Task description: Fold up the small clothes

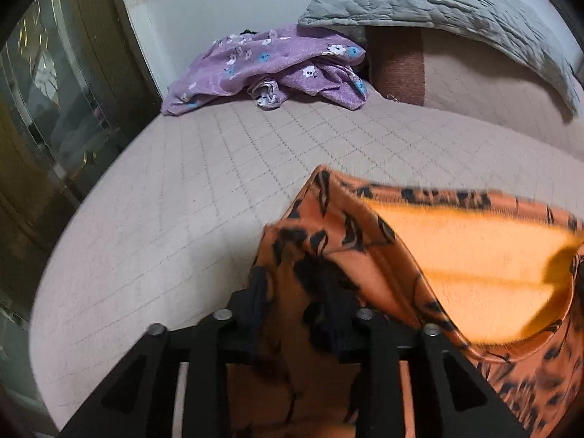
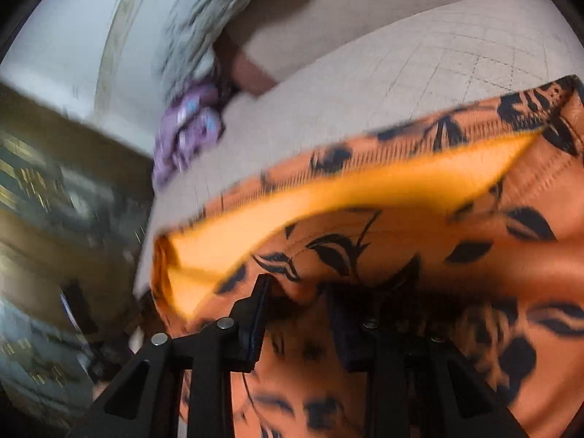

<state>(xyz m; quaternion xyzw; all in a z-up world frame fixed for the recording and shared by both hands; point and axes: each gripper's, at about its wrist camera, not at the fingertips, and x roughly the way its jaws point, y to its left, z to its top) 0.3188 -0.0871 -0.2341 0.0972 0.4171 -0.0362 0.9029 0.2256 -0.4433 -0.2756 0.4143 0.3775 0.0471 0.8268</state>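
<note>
Left wrist view: the orange garment (image 1: 365, 255) is pinched by the left gripper (image 1: 292, 292), its edge stretched rightward toward the right gripper (image 2: 295, 292), likewise clamped on it, above the quilted bed (image 1: 164, 200).

L gripper (image 1: 294, 303) angled down, jaws clamped on cloth, R gripper (image 2: 297, 306) likewise, tilted

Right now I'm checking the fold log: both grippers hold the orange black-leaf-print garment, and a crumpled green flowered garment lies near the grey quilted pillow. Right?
One detail is wrong: the crumpled flowered garment is purple, not green, as the left wrist view shows. The rest stands: left gripper and right gripper hold the orange black-leaf-print garment, and the grey quilted pillow is nearby.
</note>
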